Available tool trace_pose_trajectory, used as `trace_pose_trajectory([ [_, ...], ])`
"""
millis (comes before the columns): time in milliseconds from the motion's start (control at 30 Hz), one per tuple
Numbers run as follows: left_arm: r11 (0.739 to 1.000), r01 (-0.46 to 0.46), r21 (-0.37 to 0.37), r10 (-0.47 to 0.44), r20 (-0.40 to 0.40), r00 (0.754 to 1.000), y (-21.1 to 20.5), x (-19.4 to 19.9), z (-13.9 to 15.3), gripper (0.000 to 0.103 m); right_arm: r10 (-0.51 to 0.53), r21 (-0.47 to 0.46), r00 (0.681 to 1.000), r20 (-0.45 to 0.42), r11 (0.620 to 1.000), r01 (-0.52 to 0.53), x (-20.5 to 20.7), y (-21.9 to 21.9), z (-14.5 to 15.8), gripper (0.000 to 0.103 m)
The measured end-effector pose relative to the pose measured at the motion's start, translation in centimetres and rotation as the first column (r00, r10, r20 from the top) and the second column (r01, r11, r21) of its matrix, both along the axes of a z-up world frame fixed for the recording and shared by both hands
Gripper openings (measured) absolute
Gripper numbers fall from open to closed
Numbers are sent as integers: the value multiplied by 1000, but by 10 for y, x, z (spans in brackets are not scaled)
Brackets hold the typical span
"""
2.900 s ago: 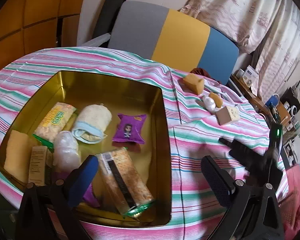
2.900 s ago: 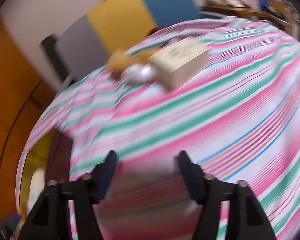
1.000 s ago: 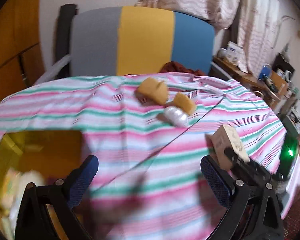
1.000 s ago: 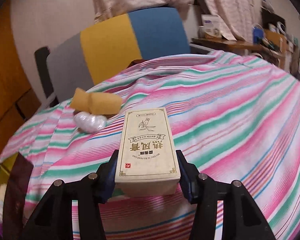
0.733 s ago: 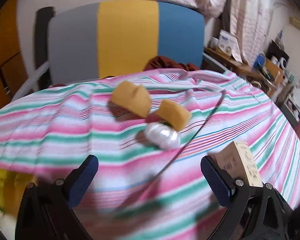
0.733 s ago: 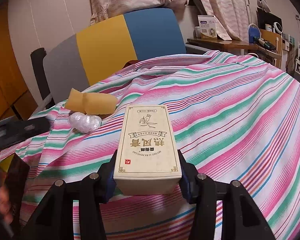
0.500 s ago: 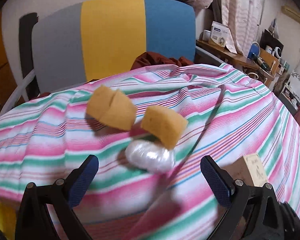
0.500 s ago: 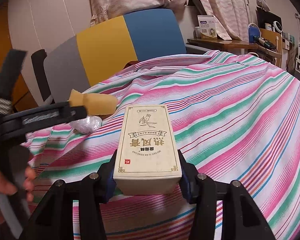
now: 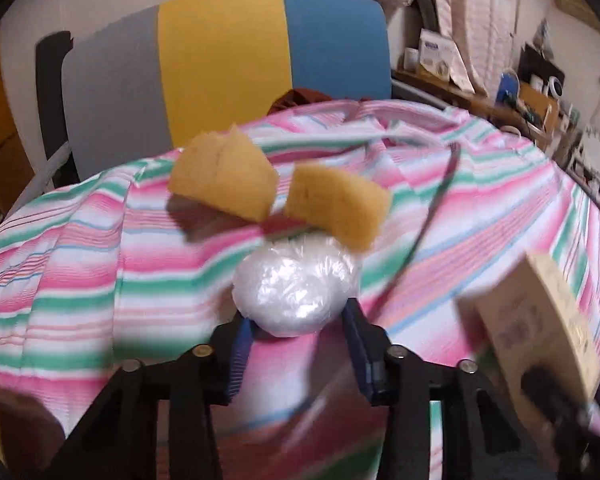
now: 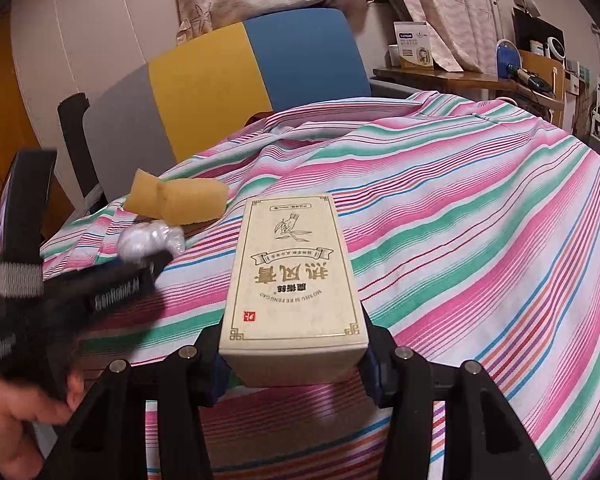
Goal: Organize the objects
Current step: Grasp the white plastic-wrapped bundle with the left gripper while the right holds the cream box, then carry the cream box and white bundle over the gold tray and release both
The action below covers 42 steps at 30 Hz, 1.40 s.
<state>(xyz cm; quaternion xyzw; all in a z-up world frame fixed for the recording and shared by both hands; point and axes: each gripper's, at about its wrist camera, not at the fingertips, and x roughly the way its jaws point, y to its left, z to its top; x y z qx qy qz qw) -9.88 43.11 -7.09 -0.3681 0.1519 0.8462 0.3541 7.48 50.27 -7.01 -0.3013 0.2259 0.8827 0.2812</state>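
- Left gripper [image 9: 296, 330]: we see its two blue-padded fingers [image 9: 240, 344] clenched on a white plastic-wrapped bundle [image 9: 296, 286], one pad against each side of it. The bundle rests on the striped cloth [image 9: 80, 280], just in front of the sponges.
- The same gripper from the right wrist view [image 10: 156, 258]: it comes in from the left edge, its tips at the wrapped bundle [image 10: 148, 240]. We also see the person's hand [image 10: 8, 420] on its handle at the lower left.
- Right gripper [image 10: 294, 360]: we see it grasping a cream-coloured carton [image 10: 296, 276] by its near end, one finger [image 10: 370, 372] on each long side. The carton lies flat with its printed face up and points away from the camera. Whether its underside touches the cloth, we cannot tell.
- The carton in the left wrist view [image 9: 548, 320]: it appears blurred at the right edge, well to the right of the bundle.
- Two yellow sponge pieces [image 9: 224, 178] and [image 9: 340, 204]: they lie side by side on the cloth just beyond the bundle, and the right-hand piece overlaps the bundle's top edge in this view.
- Background: a chair [image 10: 260, 68] with grey, yellow and blue panels stands behind the cloth-covered table.
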Motion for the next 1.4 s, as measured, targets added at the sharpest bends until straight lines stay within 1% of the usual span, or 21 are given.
trace_pose_trajectory([
  [67, 999, -33, 13, 33, 2, 999, -10, 6, 1, 11, 0, 7, 1000, 7, 1000, 0, -1, -1, 0, 52],
  [167, 998, -60, 33, 59, 13, 998, -24, 15, 1, 11, 0, 14, 1000, 15, 1000, 0, -2, -2, 1, 52],
  [267, 997, -77, 31, 76, 16, 997, -31, 23, 2, 11, -3, 18, 1000, 21, 1000, 3, -3, -2, 1, 52],
  [333, 999, -40, 27, 39, 28, 999, -28, 27, 3, 12, -5, 23, 1000, 26, 1000, 4, -4, -3, 2, 52],
  [400, 1000, -27, 0, 27, 8, 1000, -24, 28, 6, 32, -13, 22, 1000, 24, 1000, 12, -2, -1, 2, 52],
  [433, 999, -34, 0, 34, -9, 999, -25, 26, 9, 56, -17, 20, 1000, 22, 1000, 17, -2, 0, 2, 52],
  [467, 999, -54, 7, 54, -25, 998, -26, 23, 13, 75, -22, 15, 1000, 18, 1000, 22, -1, 1, 2, 52],
  [500, 997, -74, 23, 75, -35, 997, -28, 19, 17, 79, -26, 13, 1000, 15, 1000, 26, 0, 1, 2, 52],
  [533, 994, -93, 51, 94, -33, 995, -29, 12, 22, 79, -28, 12, 1000, 14, 1000, 27, 0, 2, 2, 52],
  [567, 993, -106, 59, 108, -27, 994, -28, 5, 25, 79, -27, 11, 1000, 14, 1000, 27, 0, 2, 1, 52],
  [633, 992, -123, 37, 124, -30, 992, -22, -7, 27, 79, -27, 15, 999, 17, 1000, 27, 0, 1, 1, 52],
  [733, 994, -107, -13, 107, -48, 993, -8, -17, 24, 79, -24, 16, 1000, 18, 1000, 24, -1, 1, 0, 52],
  [800, 997, -79, -15, 78, -45, 996, 2, -21, 22, 80, -23, 12, 1000, 14, 1000, 23, 0, 2, 0, 52],
  [867, 998, -65, -16, 64, -57, 996, 10, -23, 22, 85, -23, 10, 1000, 10, 1000, 23, 0, 2, 0, 52],
  [900, 998, -55, -21, 53, -63, 997, 14, -25, 20, 84, -23, 11, 1000, 11, 1000, 23, 0, 2, 0, 52],
  [933, 999, -39, -26, 38, -66, 997, 16, -26, 17, 79, -22, 12, 1000, 12, 1000, 22, 0, 1, 0, 53],
  [967, 999, -21, -31, 19, -72, 997, 18, -26, 15, 52, -21, 11, 1000, 14, 1000, 21, -1, 1, -1, 53],
  [1000, 999, -5, -37, 2, -80, 997, 19, -25, 12, 50, -21, 7, 1000, 16, 1000, 20, -1, 2, -2, 53],
  [1067, 1000, 3, -12, -4, -106, 994, 16, -21, 10, 50, -19, -9, 1000, 17, 1000, 19, -1, 4, -4, 53],
  [1233, 999, -43, 32, 46, -97, 994, 2, -14, 11, 49, -20, -1, 1000, 21, 1000, 20, -2, 3, -4, 53],
  [1400, 996, -64, 66, 71, -115, 991, -20, 14, 14, 48, -19, 2, 1000, 22, 1000, 19, -1, 3, -4, 53],
])
